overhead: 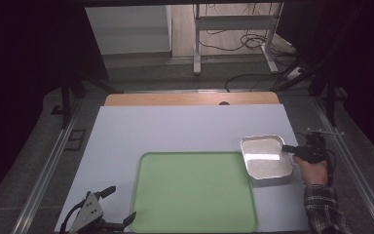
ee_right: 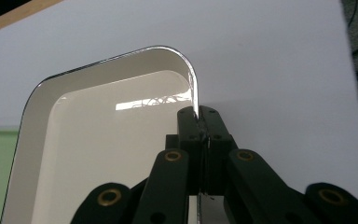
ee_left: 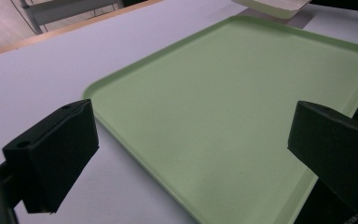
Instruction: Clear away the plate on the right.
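Note:
A shallow white metal tray hangs just above the table at the right, beside the far right corner of a large green tray. My right gripper is shut on the white tray's right rim; in the right gripper view the jaws pinch that rim of the white tray. My left gripper stands open at the near left, jaws wide apart beside the green tray's near left corner. The left gripper view looks across the green tray between the two black pads, with nothing held.
A white sheet covers the table, with a strip of wood at the far edge. Beyond the table are a metal stand's legs and cables on the floor. Rails run along both sides of the table.

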